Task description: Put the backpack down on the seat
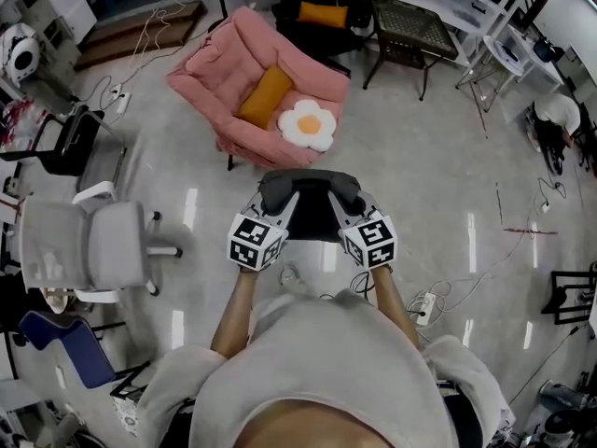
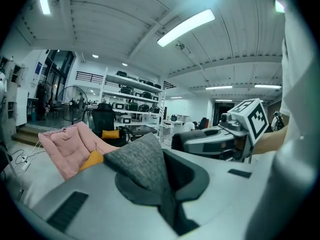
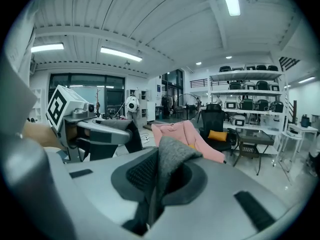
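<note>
Backpack [image 1: 312,215]: soft fabric, sags, prob. light.
Left hand-held gripper [image 2: 161,186]: clamped on its top fabric.
Right hand-held gripper [image 3: 152,189]: likewise clamped.
Best hold: top edge.

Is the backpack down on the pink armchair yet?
No, the backpack hangs clamped between the left gripper and the right gripper over the floor, short of the pink armchair.
</note>
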